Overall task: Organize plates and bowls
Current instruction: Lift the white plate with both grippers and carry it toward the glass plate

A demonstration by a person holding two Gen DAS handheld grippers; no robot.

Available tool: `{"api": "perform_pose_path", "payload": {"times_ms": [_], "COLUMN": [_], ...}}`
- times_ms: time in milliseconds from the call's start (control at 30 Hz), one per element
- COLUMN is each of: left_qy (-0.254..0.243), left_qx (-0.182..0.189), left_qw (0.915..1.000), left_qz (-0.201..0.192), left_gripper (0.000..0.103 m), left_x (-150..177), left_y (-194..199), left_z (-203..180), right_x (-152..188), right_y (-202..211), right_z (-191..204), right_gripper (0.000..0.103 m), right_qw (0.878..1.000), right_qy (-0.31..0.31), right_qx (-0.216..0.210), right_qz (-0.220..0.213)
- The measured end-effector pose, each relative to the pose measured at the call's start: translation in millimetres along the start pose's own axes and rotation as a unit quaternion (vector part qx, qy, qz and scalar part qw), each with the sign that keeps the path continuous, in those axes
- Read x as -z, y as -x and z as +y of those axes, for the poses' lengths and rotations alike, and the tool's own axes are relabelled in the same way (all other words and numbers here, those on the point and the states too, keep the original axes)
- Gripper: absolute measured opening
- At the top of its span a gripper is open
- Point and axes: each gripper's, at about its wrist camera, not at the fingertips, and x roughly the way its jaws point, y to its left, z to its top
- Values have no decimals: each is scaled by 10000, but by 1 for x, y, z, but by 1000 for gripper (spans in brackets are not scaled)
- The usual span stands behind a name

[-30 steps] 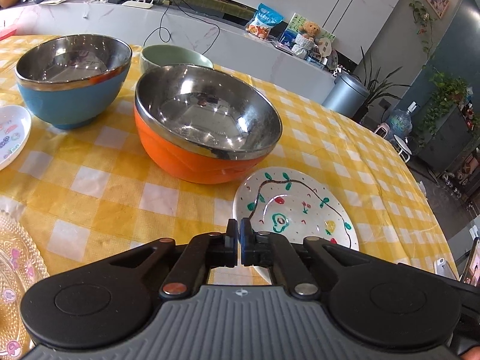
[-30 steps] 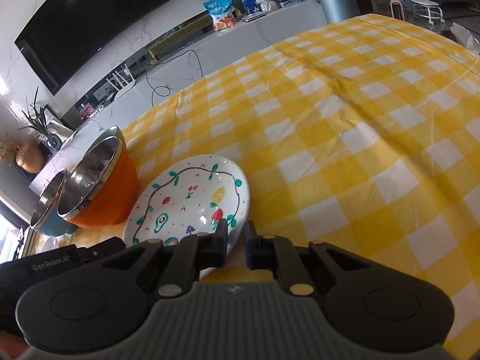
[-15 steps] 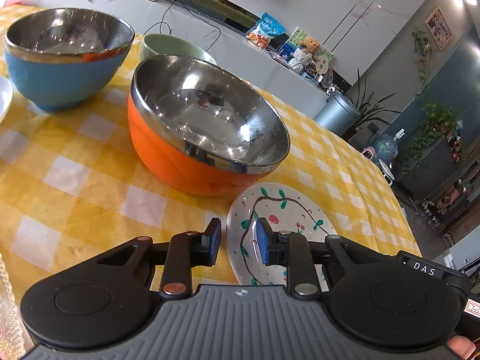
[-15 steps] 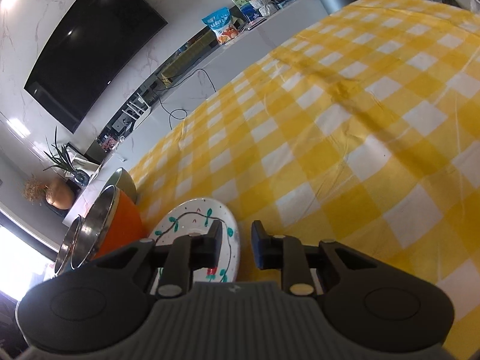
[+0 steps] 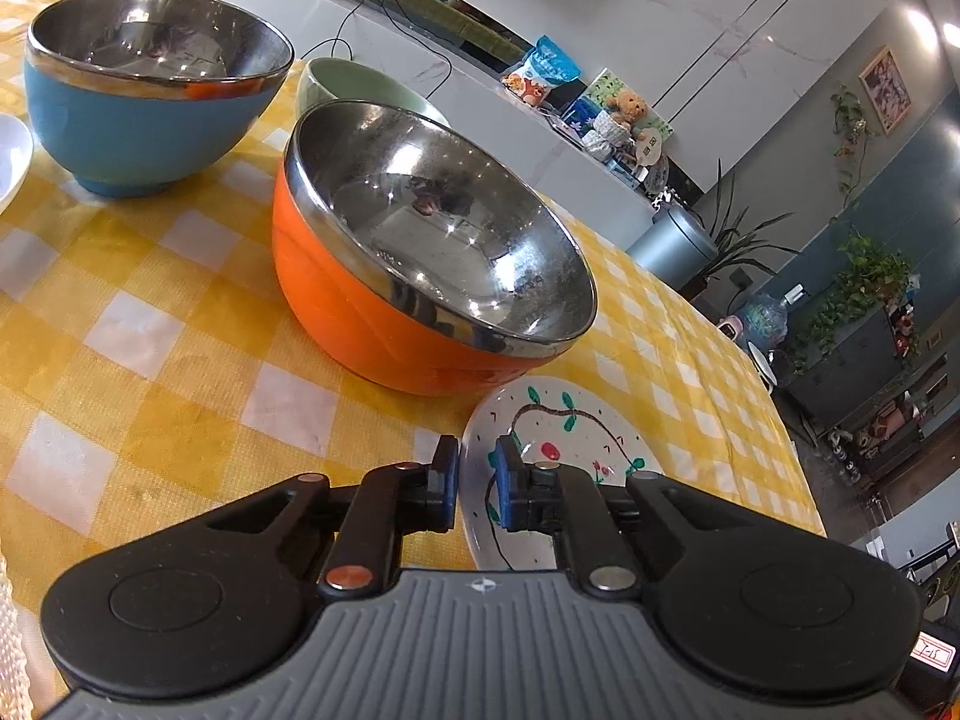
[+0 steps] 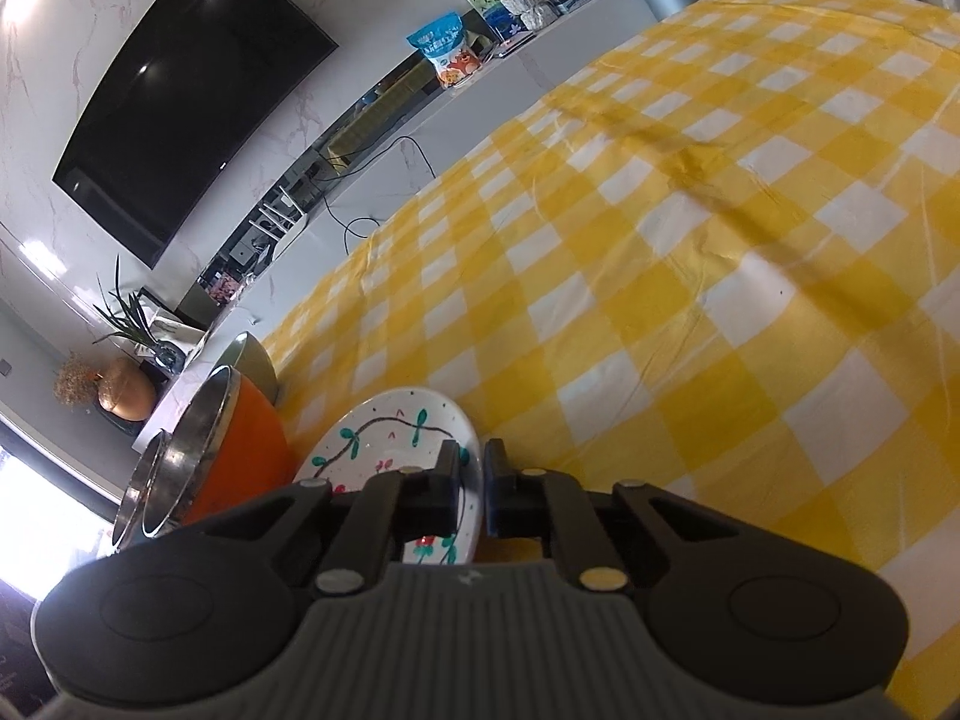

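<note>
Straddling opposite rims of the painted plate (image 5: 561,429), the left hand-held gripper (image 5: 475,483) and right hand-held gripper (image 6: 473,489) each show 2 parted fingers, neither visibly clamped. Plate lies on the checked worktop (image 6: 690,276), just beside the orange bowl (image 5: 384,306); blue bowl (image 5: 144,120) beyond.

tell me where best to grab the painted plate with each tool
Take the painted plate by its thin raised rim, one finger above and one beneath. Left tool at its left edge, right tool at its right edge; it is too flat and wide to grip elsewhere.
</note>
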Motion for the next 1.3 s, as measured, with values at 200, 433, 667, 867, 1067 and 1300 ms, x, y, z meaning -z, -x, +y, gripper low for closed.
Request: {"api": "perform_pose_path", "payload": {"times_ms": [200, 433, 667, 867, 1067, 1300], "left_qy": [-90, -130, -126, -50, 114, 343], "left_qx": [-45, -197, -363, -447, -631, -751], "left_qw": [9999, 9997, 9993, 9990, 9978, 9962], "left_qz": [23, 58, 16, -78, -145, -289], "left_gripper": [11, 11, 11, 11, 11, 11], "left_x": [0, 5, 7, 8, 7, 5], "left_y": [11, 36, 66, 94, 124, 152], "left_z": [-2, 4, 17, 32, 51, 75], "right_x": [2, 14, 30, 49, 65, 84], "right_y": [5, 12, 17, 27, 33, 33], "right_z": [3, 11, 29, 50, 80, 109], "right_gripper": [6, 6, 6, 5, 4, 4], "right_qw": [9998, 9993, 9985, 9981, 9976, 9958], "right_qy": [40, -29, -37, -42, 103, 258], "right_qx": [101, 91, -36, -147, -307, -461], "right_qz": [136, 374, 536, 590, 618, 749]}}
